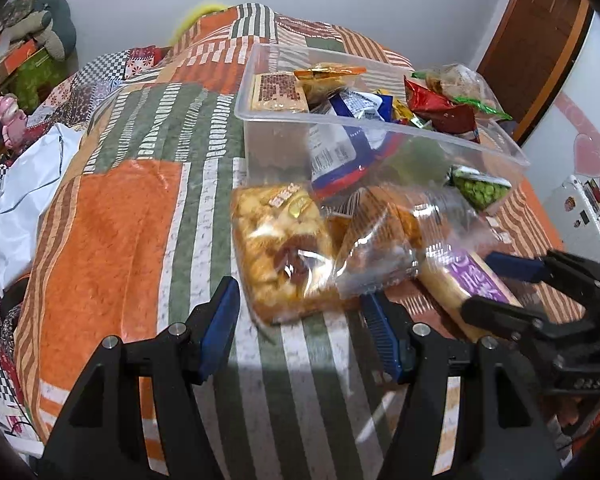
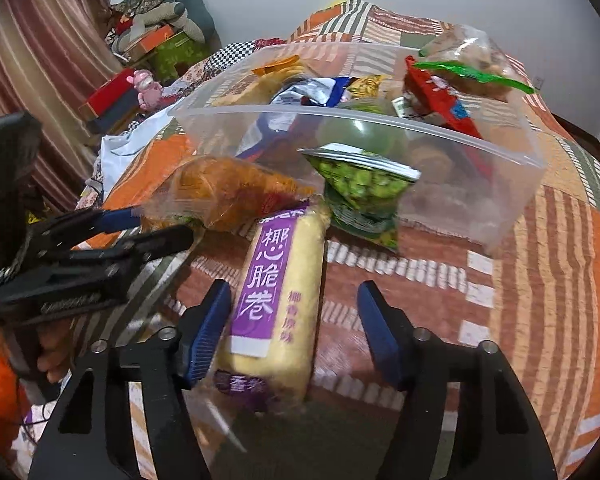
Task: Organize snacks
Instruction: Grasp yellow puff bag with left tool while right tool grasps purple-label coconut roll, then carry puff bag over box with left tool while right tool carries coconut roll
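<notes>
A clear plastic tub [image 1: 380, 124] [image 2: 380, 120] on the quilted bed holds several snack packets, among them a red one [image 1: 440, 108] [image 2: 432, 92]. In front of it lie a golden snack bag [image 1: 280, 256], a clear bag of orange snacks [image 1: 380, 232] [image 2: 228, 196], a green pea packet [image 1: 480, 192] [image 2: 364, 184] and a yellow roll pack with a purple label [image 1: 468, 284] [image 2: 280, 300]. My left gripper [image 1: 300, 304] [image 2: 156, 226] is open, with the golden bag's near end between its fingers. My right gripper [image 2: 294, 289] [image 1: 478, 282] is open astride the roll pack; its left pad touches the pack and its right pad stands apart.
The patchwork quilt [image 1: 120, 220] covers the bed. A white cloth [image 1: 20, 184] and a pink toy [image 1: 10, 120] lie at the left edge. Boxes and cushions [image 2: 156, 28] are piled by a striped curtain [image 2: 40, 60]. A wooden door [image 1: 540, 40] stands behind the tub.
</notes>
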Demonstrator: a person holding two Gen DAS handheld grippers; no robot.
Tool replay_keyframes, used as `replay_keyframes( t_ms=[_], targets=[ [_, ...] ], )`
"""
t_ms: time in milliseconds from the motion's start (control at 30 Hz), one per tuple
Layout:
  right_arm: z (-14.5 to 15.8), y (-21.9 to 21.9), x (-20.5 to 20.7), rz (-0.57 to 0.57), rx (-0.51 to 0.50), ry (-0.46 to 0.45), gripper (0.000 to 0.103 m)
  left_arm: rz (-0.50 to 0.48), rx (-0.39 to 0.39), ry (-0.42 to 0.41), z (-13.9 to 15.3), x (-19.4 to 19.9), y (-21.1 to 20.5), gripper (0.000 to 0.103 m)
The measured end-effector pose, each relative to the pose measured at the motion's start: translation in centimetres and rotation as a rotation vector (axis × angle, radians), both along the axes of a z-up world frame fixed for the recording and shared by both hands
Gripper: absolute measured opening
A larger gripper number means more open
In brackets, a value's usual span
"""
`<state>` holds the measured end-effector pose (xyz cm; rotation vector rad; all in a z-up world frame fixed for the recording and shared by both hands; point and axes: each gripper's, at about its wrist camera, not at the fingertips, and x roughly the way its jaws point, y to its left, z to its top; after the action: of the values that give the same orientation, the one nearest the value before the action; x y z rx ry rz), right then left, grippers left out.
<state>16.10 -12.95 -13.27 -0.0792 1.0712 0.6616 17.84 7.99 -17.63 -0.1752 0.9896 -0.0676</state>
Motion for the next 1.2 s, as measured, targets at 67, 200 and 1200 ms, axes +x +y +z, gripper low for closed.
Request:
replay_keyframes(
  t_ms=[67,200,1200],
  targets=[
    [-0.1,0.2,0.2,0.001,0.007,0.004,0.058,0.006,0.0,-0.005,-0.1,0.4,-0.1,0.062],
    [-0.5,1.4,0.2,0.012,-0.023,-0.008,0.058,0.018,0.028,-0.002,-0.5,0.8,-0.4,0.058],
    [0.1,1.2,-2.3,0.054,-0.083,-0.05,0.044,0.025,0.073,0.031,0.0,-5.2,1.9,0.052]
  ],
)
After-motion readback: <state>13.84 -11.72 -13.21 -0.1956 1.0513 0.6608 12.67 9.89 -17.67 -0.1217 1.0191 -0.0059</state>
